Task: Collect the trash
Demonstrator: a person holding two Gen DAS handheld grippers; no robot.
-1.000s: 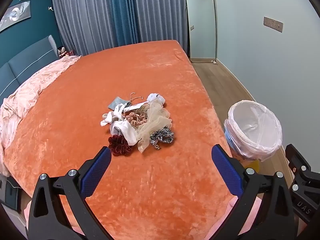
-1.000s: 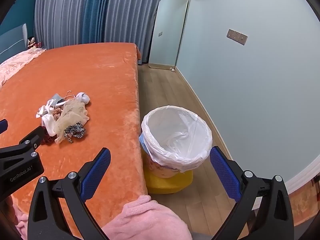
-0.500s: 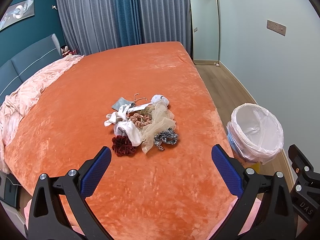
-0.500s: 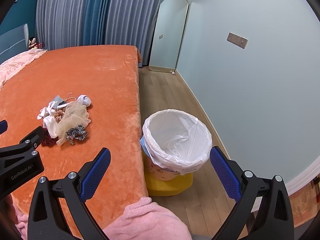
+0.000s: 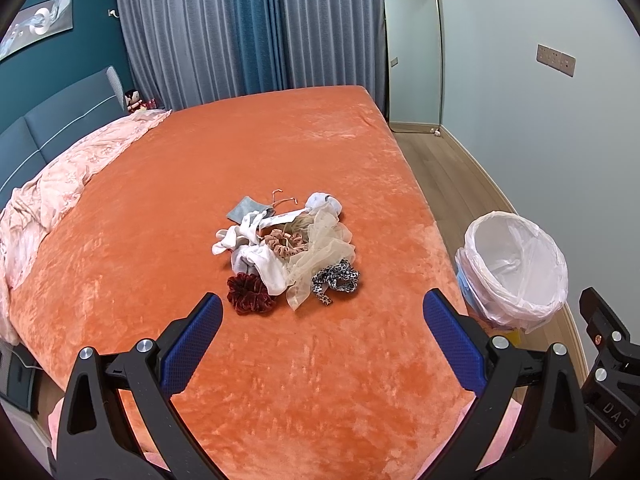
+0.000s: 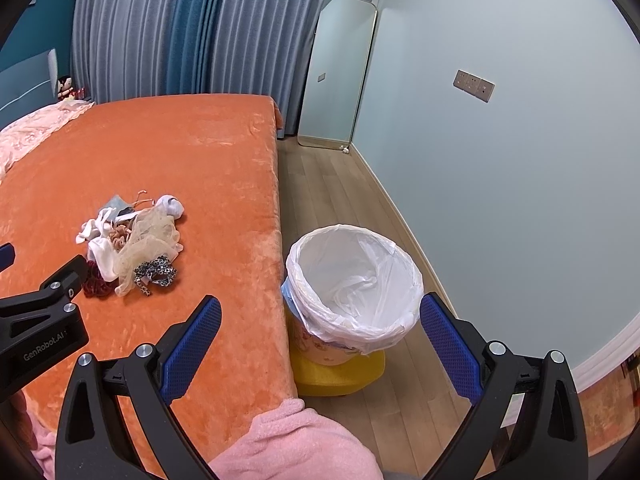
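Trash lies in one loose heap near the middle of the orange bed cover, its long axis running from the near-left, where a dark red scrunchie sits, toward the far-right, where a balled white sock ends it. Between those ends are crumpled white socks, a pinkish scrunchie, a sheer beige mesh piece and a leopard-print scrunchie at the near-right edge; a grey scrap and what may be a thin wire hanger poke out at the back, too small to be sure. The left gripper hangs above the cover just short of the heap, jaws spread wide and holding nothing. The right gripper is likewise spread wide and bare, aimed past the bed's edge at the white-lined bin, which stands on the wooden floor on a yellow base, just beside the bed and well apart from the heap.
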